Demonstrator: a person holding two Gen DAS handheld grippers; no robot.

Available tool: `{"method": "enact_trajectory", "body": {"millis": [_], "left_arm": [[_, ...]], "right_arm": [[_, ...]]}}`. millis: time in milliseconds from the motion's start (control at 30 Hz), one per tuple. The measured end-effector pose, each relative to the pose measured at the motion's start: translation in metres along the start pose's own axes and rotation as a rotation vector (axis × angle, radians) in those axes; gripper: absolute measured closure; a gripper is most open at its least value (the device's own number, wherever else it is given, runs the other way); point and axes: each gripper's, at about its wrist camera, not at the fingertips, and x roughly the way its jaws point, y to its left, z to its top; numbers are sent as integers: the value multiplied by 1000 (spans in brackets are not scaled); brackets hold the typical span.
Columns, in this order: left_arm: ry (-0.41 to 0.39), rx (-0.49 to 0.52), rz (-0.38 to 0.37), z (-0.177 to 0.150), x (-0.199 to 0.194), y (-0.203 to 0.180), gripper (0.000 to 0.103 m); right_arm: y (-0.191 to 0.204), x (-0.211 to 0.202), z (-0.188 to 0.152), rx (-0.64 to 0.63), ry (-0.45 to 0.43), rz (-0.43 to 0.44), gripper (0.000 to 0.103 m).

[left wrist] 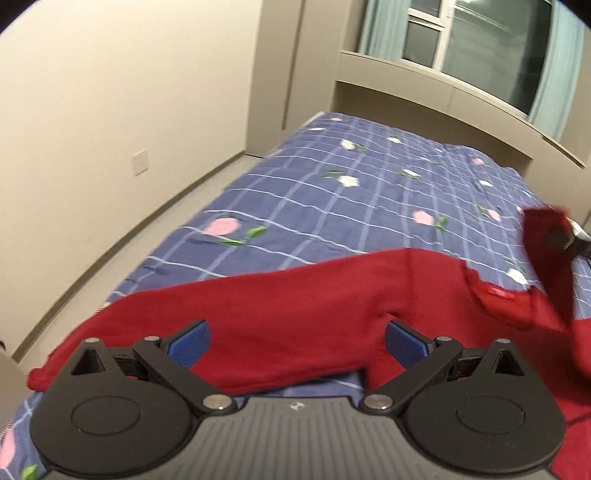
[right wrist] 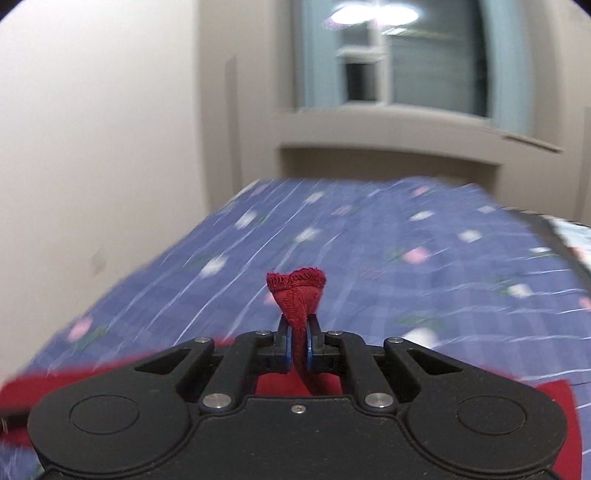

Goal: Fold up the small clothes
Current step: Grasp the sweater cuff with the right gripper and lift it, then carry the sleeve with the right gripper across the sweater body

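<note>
A red garment (left wrist: pixel 295 314) is lying stretched across the near part of a bed (left wrist: pixel 351 192) that is wearing a blue checked cover printed with pink and white flowers. The left gripper (left wrist: pixel 297 341) is hanging just above the cloth with its jaws standing wide apart, the blue pads (left wrist: pixel 190 343) on either side of a sleeve-like stretch of the fabric and not pressing on it. At the right edge of the left wrist view, part of the garment is rising off the bed in a bunched fold beside a dark piece of the other tool. The right gripper (right wrist: pixel 300 341) is showing its jaws drawn together and clamped on a gathered edge of the red garment, whose stitched hem is sticking up past the fingertips (right wrist: pixel 284 332) in a small frill while more red cloth is trailing below the tool. Beyond the bed, a beige headboard shelf (left wrist: pixel 424 88) is sitting under a window (left wrist: pixel 480 40) with pale blue curtains (left wrist: pixel 373 22), and a plain wall (left wrist: pixel 110 110) is running along the left side.
</note>
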Motion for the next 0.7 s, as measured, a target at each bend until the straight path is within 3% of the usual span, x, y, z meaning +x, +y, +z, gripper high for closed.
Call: {"method": "enact_trajectory", "body": {"millis": [200, 267, 300, 400, 433, 567, 667, 700], "left_arm": [[2, -48, 20, 1, 6, 22, 0], [8, -58, 18, 2, 10, 23, 0], [9, -60, 16, 1, 10, 23, 0], [8, -61, 4, 0, 12, 20, 0], [7, -59, 0, 0, 11, 18, 0], [17, -49, -25, -2, 16, 7, 0], [14, -31, -51, -2, 19, -6, 0], [10, -22, -62, -2, 22, -12, 0]], "right_arm": [[73, 26, -37, -112, 119, 76, 95], [75, 31, -41, -114, 134, 88, 88], [71, 33, -40, -109, 140, 104, 79], [62, 20, -40, -104, 125, 182, 31], [57, 14, -41, -103, 112, 205, 23], [26, -15, -48, -52, 94, 236, 8], [-5, -39, -59, 33, 60, 174, 1], [-21, -47, -65, 63, 50, 118, 1]]}}
